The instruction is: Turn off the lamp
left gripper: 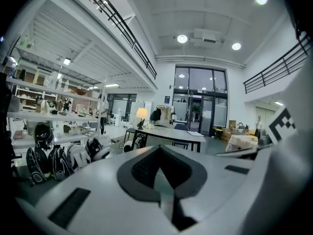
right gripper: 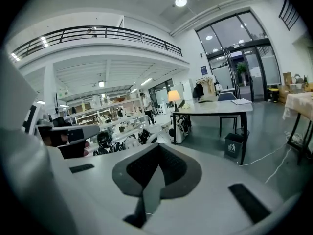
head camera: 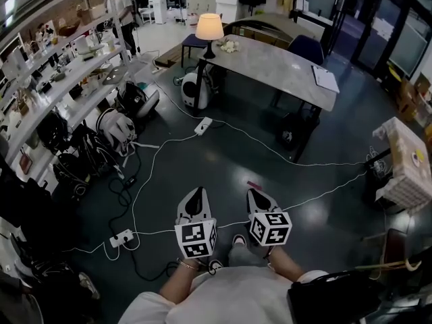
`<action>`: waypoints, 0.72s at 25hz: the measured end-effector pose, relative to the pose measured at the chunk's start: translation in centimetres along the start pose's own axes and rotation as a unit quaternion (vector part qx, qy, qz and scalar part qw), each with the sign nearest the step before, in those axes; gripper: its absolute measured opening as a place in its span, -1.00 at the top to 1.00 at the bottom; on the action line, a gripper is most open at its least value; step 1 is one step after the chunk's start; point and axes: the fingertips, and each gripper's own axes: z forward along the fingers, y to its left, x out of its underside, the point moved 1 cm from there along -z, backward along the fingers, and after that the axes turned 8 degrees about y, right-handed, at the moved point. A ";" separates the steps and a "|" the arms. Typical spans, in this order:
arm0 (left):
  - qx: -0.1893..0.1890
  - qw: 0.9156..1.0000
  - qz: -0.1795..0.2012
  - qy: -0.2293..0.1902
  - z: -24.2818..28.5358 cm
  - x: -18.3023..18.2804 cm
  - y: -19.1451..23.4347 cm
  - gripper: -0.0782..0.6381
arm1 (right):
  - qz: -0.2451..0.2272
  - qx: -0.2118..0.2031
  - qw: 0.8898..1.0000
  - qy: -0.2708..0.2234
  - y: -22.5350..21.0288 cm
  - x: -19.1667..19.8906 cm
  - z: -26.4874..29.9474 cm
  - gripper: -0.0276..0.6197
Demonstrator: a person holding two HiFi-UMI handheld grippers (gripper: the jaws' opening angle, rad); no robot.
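A lit lamp point(head camera: 209, 29) with a cream shade stands on the far left corner of a grey table point(head camera: 283, 69). It glows small in the left gripper view as the lamp point(left gripper: 141, 114) and in the right gripper view as the lamp point(right gripper: 173, 96). My left gripper point(head camera: 194, 198) and right gripper point(head camera: 257, 198) are held side by side low in the head view, far from the table, over the dark floor. Both are shut with nothing between the jaws.
White cables and a power strip point(head camera: 203, 124) run across the floor between me and the table. Shelves point(head camera: 61, 79) with clutter and bags point(head camera: 115, 130) line the left. A person point(head camera: 120, 9) stands far back. A covered stand point(head camera: 408, 164) sits right.
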 end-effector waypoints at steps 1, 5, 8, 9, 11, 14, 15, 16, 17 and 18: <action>0.001 1.000 0.001 0.001 0.3 -0.1 0.1 0.79 | 0.006 0.001 1.000 0.002 -0.2 0.0 0.3 0.91; -0.001 1.000 -0.001 0.000 2.1 -0.6 1.0 0.79 | 0.011 0.002 1.000 0.007 -0.6 -0.4 2.0 0.92; -0.006 1.000 -0.007 -0.001 3.6 -0.9 1.7 0.79 | 0.012 0.000 1.000 0.019 -1.1 -0.7 3.9 0.92; -0.008 1.000 -0.010 -0.001 4.1 -1.0 1.9 0.79 | 0.014 -0.001 1.000 0.022 -1.3 -0.9 4.4 0.92; -0.011 1.000 -0.014 -0.001 5.3 -1.4 2.2 0.79 | 0.013 -0.004 1.000 0.021 -1.7 -1.7 5.5 0.91; -0.014 1.000 -0.014 -0.002 7.3 -2.2 2.7 0.79 | 0.005 -0.008 1.000 0.018 -2.2 -3.4 7.4 0.92; -0.016 1.000 -0.015 -0.003 8.0 -2.5 2.9 0.79 | 0.004 -0.011 1.000 0.020 -2.4 -3.9 8.1 0.92; -0.018 1.000 -0.017 -0.003 8.8 -2.8 3.0 0.79 | 0.003 -0.013 1.000 0.023 -2.7 -4.3 8.8 0.92; -0.019 1.000 -0.018 -0.004 9.5 -3.1 3.0 0.79 | 0.003 -0.016 1.000 0.026 -3.0 -4.8 9.5 0.92; -0.020 1.000 -0.019 -0.005 10.3 -3.4 3.1 0.79 | 0.003 -0.018 0.999 0.028 -3.4 -5.2 10.2 0.91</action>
